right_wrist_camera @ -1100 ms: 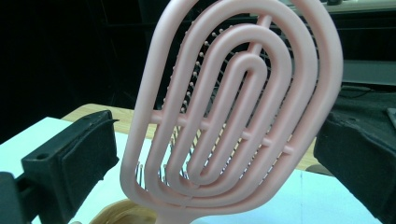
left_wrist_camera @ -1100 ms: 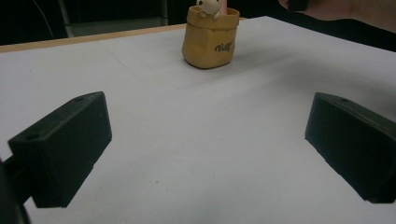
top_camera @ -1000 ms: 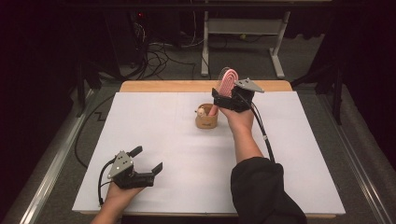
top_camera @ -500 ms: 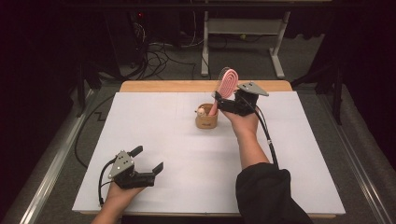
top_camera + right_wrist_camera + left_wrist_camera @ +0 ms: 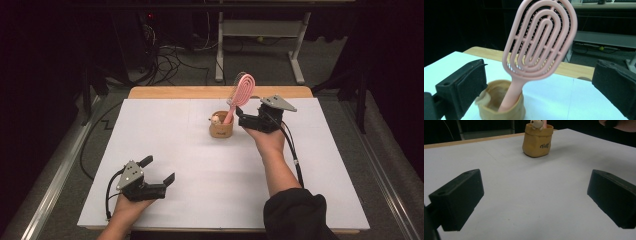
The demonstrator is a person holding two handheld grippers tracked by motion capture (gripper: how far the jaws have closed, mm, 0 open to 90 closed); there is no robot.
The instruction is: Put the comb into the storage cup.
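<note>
A pink hairbrush (image 5: 242,90) stands handle-down in a small tan pouch (image 5: 220,128) at the table's far middle, its oval head leaning up to the right. Just right of the pouch, my right gripper (image 5: 243,119) is open and holds nothing. In the right gripper view the hairbrush (image 5: 541,42) rises from the pouch (image 5: 501,106) between the spread jaws, apart from both. My left gripper (image 5: 159,171) rests open near the front left edge. From the left gripper (image 5: 534,195) the pouch (image 5: 537,141) sits far ahead, with a small pale figure (image 5: 536,123) at its rim.
The white table top (image 5: 175,140) has a wooden strip (image 5: 175,92) along its far edge. Beyond it lie floor cables (image 5: 165,62) and a white frame stand (image 5: 260,30). A black cable (image 5: 292,150) trails from the right gripper along the forearm.
My right gripper has drawn back to the right, away from the hairbrush, which stays standing in the pouch. The left gripper has not moved.
</note>
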